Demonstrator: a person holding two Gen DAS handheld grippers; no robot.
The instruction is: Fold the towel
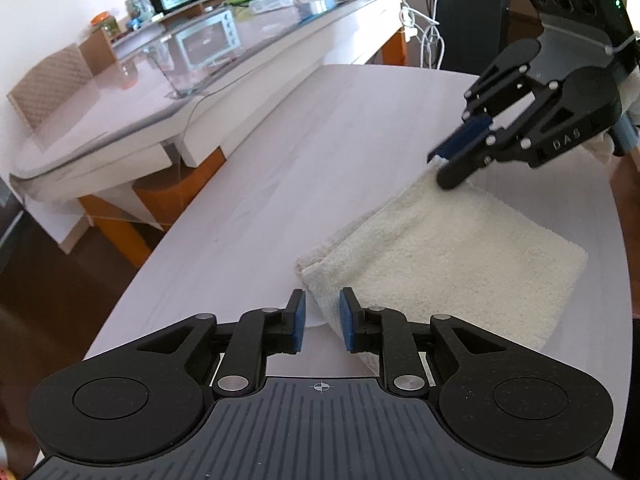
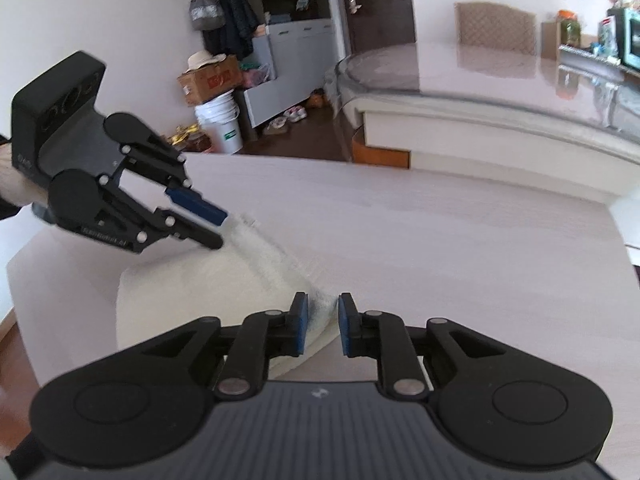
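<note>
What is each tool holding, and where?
Neither visibly clamps anything. Both the left tool and the right tool are open, each straddling a corner on the same edge of the folded towel, which lies on the table.

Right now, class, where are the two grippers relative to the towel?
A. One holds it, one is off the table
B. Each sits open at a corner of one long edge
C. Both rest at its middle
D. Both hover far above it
B: the left gripper and right gripper each straddle a corner of the towel, jaws apart.
</note>
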